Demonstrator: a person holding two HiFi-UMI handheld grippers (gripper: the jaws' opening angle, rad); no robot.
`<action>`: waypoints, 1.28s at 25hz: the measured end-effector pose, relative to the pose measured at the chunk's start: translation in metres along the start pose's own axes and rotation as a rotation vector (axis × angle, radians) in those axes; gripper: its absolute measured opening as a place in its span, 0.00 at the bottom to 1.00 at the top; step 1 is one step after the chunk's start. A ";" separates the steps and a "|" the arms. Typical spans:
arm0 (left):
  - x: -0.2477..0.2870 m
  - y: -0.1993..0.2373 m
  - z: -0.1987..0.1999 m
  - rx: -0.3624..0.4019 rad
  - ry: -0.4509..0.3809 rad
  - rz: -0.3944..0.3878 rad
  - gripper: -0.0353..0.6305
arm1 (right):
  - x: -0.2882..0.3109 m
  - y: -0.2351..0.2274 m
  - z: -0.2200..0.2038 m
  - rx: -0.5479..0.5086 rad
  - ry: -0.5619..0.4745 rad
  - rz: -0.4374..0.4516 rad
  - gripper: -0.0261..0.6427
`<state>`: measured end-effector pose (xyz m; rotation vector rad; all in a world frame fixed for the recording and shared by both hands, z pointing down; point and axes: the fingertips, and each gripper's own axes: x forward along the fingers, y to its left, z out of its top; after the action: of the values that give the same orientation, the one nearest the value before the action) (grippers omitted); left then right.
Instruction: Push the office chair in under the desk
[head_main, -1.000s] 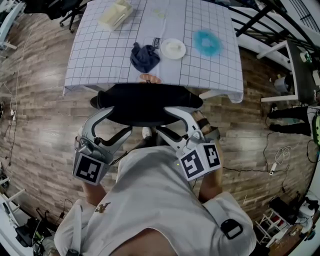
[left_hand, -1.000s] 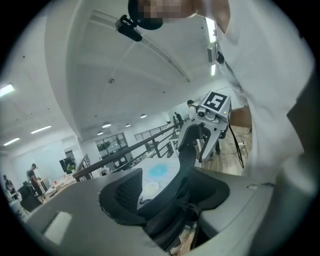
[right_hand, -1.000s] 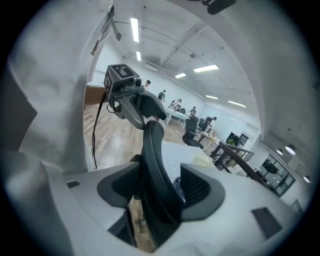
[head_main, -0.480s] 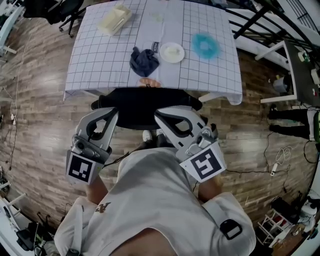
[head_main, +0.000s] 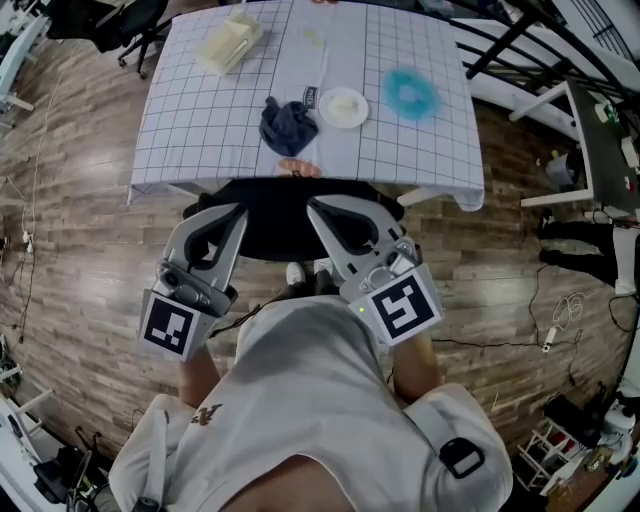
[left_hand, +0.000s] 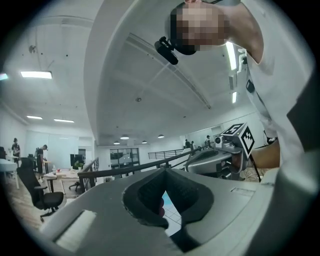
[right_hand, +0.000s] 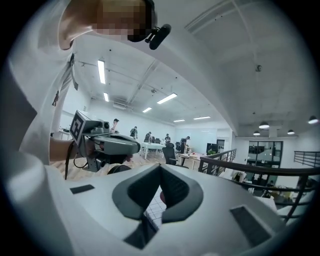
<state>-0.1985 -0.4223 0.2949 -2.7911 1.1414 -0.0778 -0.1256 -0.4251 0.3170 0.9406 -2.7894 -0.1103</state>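
The black padded office chair (head_main: 275, 225) sits between the grid-clothed white desk (head_main: 200, 120) and the left gripper (head_main: 234, 213) and right gripper (head_main: 316, 209), both closed on nothing and equally near.

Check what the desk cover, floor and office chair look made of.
Desk cover: seemingly fabric, matte white with a dark grid; its edges hang down and drape.
Floor: wood or wood-look planks, with brown grain and a slight sheen.
Office chair: the visible part is black and matte, probably mesh or fabric; the view is too coarse to tell which.
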 end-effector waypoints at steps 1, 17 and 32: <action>0.001 -0.001 -0.001 -0.001 0.004 -0.001 0.06 | 0.000 0.000 -0.002 0.011 0.006 -0.002 0.04; 0.007 -0.008 -0.010 0.015 0.045 0.002 0.06 | -0.003 -0.002 -0.013 0.005 0.035 -0.006 0.04; 0.012 -0.005 -0.012 0.025 0.058 0.014 0.06 | -0.006 -0.011 -0.019 0.013 0.048 -0.018 0.04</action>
<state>-0.1879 -0.4284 0.3075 -2.7759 1.1642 -0.1713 -0.1109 -0.4306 0.3331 0.9587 -2.7413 -0.0716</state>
